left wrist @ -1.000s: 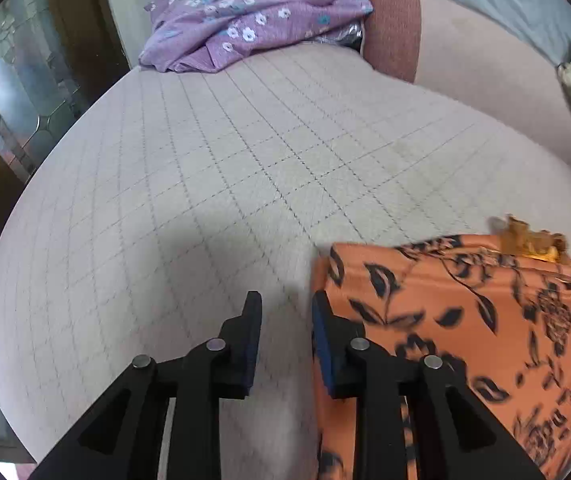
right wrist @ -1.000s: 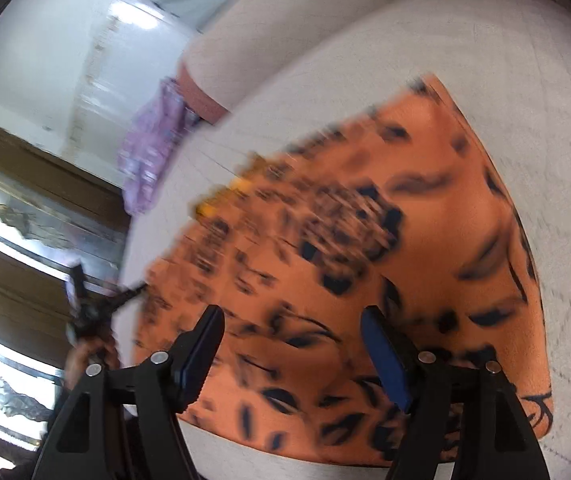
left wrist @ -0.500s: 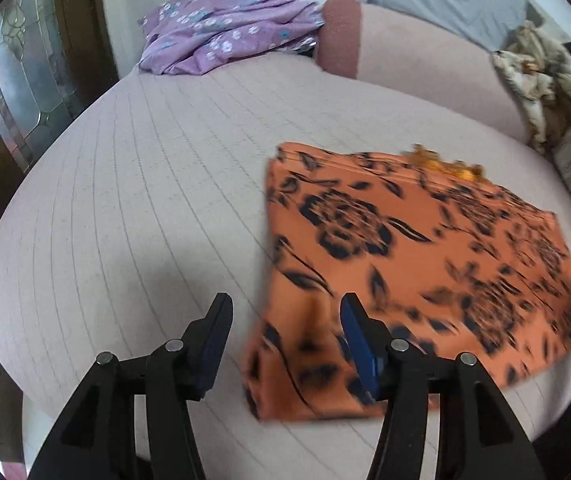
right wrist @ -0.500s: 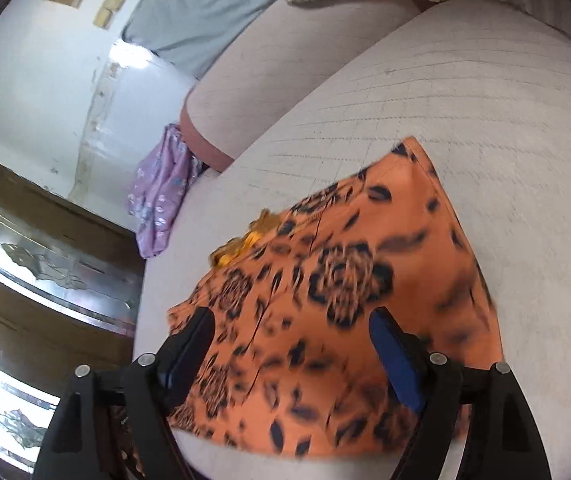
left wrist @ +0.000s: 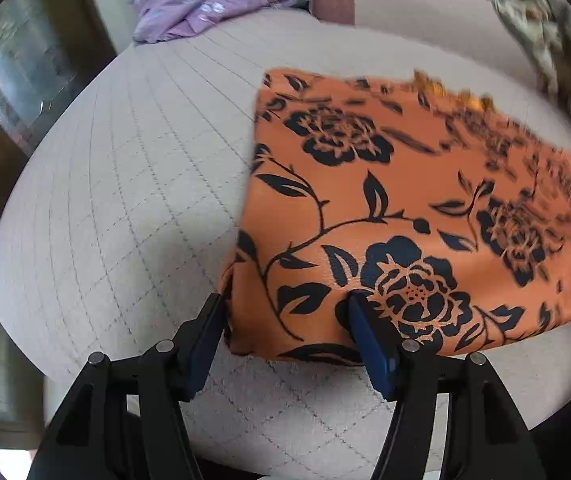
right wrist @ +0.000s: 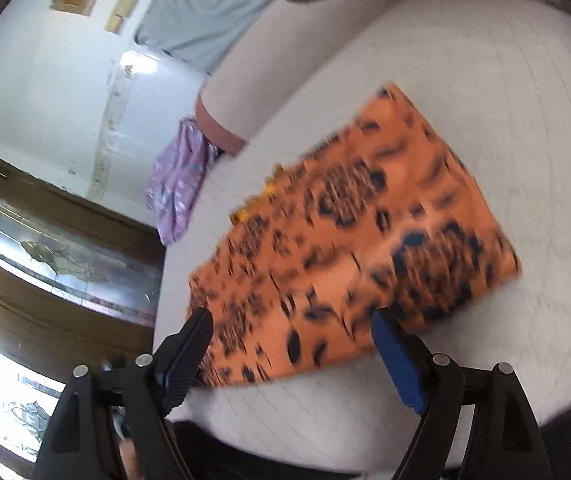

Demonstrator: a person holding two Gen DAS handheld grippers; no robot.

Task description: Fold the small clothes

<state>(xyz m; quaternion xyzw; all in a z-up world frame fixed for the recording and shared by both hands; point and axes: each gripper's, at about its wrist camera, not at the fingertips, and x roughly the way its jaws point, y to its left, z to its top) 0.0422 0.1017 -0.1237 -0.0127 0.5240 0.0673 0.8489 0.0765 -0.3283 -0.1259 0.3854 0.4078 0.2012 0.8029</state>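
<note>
Quilted pale sofa seat (left wrist: 117, 184) carries the orange floral garment (left wrist: 397, 208) lying flat, apparently part-folded, near its front edge; left gripper (left wrist: 285, 320) spread astride its near corner, likely to pinch it; right gripper (right wrist: 291, 334) spread, empty, above it.

Black left gripper (left wrist: 285, 320) and right gripper (right wrist: 291, 330), blue pads, silver screws.

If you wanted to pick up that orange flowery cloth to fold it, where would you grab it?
Probably the near left corner of the orange cloth. It puffs up slightly off the quilted sofa seat there, so a finger could slip under. The open left gripper already straddles that corner; come in from the near edge, low and level.
</note>
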